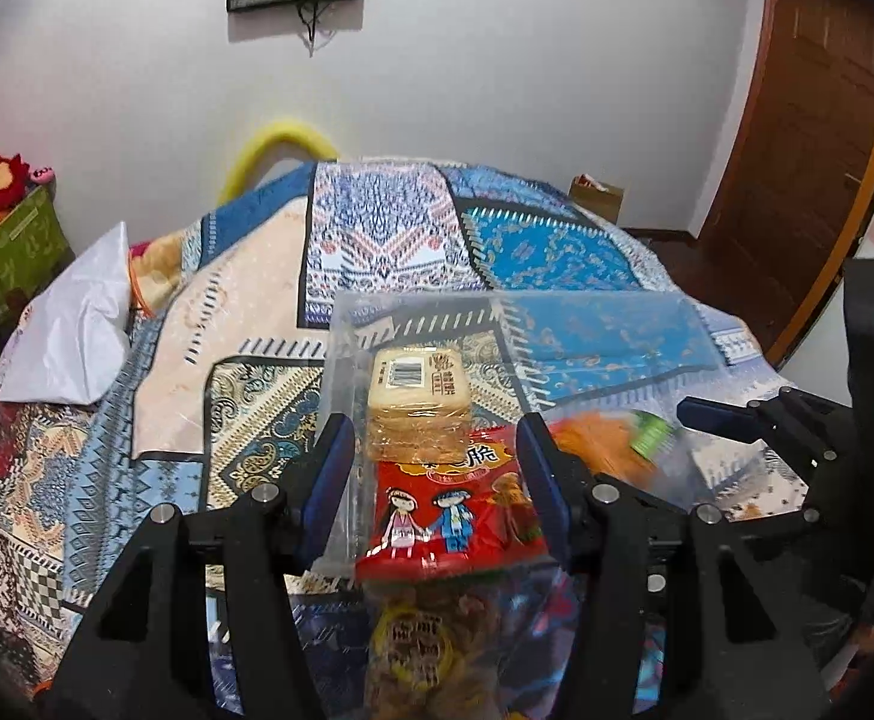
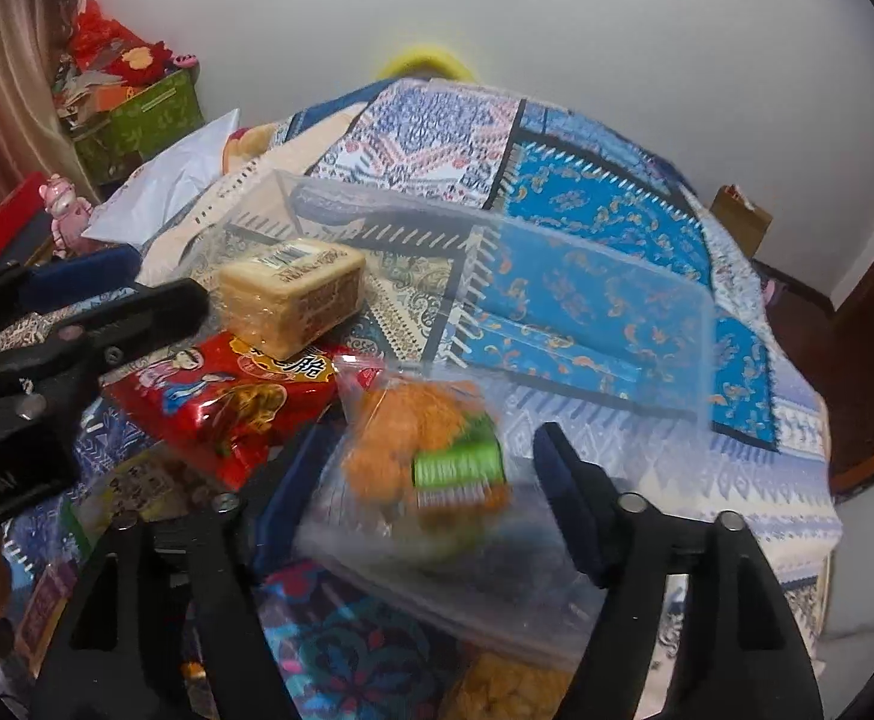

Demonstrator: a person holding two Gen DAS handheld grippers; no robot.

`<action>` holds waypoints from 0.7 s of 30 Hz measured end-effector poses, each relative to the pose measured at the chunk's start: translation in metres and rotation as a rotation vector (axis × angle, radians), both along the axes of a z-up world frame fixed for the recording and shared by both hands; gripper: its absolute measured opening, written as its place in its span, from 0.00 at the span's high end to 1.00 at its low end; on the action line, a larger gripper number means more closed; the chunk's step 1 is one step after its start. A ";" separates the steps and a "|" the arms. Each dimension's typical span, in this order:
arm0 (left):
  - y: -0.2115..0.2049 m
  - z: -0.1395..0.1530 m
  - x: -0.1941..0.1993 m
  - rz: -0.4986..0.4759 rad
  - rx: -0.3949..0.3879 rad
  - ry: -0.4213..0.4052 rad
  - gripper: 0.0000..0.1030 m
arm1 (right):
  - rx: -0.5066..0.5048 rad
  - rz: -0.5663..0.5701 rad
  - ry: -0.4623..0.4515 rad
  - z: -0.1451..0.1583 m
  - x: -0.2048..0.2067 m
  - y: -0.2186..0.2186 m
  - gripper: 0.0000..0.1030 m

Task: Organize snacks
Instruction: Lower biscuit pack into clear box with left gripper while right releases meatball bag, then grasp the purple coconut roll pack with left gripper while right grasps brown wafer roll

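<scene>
A clear plastic box (image 1: pixel 616 336) (image 2: pixel 586 312) stands on the patterned cloth. In it a wrapped biscuit block (image 1: pixel 419 396) (image 2: pixel 293 300) rests on a red snack packet (image 1: pixel 448 510) (image 2: pixel 227 384). My left gripper (image 1: pixel 434 426) (image 2: pixel 164 282) hovers over the red packet, open, its pads clear of it. An orange snack in a clear bag with a green label (image 2: pixel 425 450) (image 1: pixel 604 441) looks blurred and sits between the fingers of my right gripper (image 2: pixel 429 432). That gripper is open, and its pads do not press the bag. A yellow-labelled pack (image 1: pixel 413 648) lies below the red packet.
A white plastic bag (image 1: pixel 71 330) (image 2: pixel 179 174) lies at the cloth's left edge. Beyond it a green box (image 1: pixel 11 246) (image 2: pixel 137 120) holds red items. A cardboard box (image 1: pixel 595 195) and a wooden door (image 1: pixel 796 150) are at the far right. More snack packs (image 2: pixel 496 690) lie nearest me.
</scene>
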State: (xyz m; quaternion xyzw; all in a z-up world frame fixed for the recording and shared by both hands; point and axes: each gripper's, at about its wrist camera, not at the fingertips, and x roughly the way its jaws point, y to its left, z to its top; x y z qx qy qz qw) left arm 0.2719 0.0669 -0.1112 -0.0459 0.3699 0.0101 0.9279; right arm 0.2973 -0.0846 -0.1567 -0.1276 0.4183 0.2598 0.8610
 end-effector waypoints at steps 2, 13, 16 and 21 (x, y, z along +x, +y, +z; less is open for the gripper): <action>0.000 0.010 -0.009 -0.001 -0.003 -0.017 0.46 | 0.012 -0.007 -0.012 0.006 -0.006 -0.003 0.23; 0.000 0.036 -0.079 -0.007 0.003 -0.042 0.46 | 0.156 -0.036 -0.033 0.044 -0.051 -0.037 0.00; 0.001 0.036 -0.100 -0.005 0.008 -0.036 0.46 | 0.165 -0.061 -0.028 0.046 -0.061 -0.046 0.00; 0.005 0.031 -0.135 -0.003 0.020 -0.014 0.46 | 0.161 -0.085 -0.070 0.047 -0.087 -0.056 0.00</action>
